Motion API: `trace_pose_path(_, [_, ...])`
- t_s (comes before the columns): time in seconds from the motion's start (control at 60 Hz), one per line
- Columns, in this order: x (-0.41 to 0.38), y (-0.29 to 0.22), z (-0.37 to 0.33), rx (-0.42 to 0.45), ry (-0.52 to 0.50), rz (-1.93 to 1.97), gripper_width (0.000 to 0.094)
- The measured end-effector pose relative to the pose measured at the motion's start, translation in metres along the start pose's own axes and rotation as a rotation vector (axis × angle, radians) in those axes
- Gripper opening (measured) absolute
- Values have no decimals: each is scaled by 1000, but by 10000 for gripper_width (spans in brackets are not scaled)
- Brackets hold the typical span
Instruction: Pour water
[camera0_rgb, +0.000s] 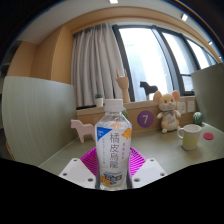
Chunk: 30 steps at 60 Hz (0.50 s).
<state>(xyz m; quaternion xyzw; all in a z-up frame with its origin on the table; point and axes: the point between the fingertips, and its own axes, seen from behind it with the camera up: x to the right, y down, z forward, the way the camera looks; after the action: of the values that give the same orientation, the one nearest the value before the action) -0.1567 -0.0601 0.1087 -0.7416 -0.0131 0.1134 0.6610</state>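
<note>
- I see the counter (150, 150) running ahead, with a mug (190, 137) standing well off to the right beyond the fingers.
- The bottle (114, 145) stands upright, long axis vertical, directly between my fingers (113, 172).
- Both pink pads (92, 160) appear pressed against its label, so I judge it gripped.

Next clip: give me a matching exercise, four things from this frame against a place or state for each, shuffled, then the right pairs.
Things:
1. bottle
2. mug
3. toy cat
4. white horse

Places or states:
A. at the window, beside a purple card
B. upright between the fingers
C. on the table, right of the bottle
D. left of the bottle, in front of the curtain

Pairs: 1-B, 2-C, 3-A, 4-D

The gripper holds the bottle by its lower part.
</note>
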Motion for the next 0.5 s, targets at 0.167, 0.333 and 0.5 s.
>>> trace_pose_path(0.167, [58, -35, 17, 7, 25, 339, 353])
trace_pose_path(0.333, [111, -72, 36, 86, 15, 729, 353])
trace_pose_path(0.5, [162, -98, 51, 185, -24, 1132, 350])
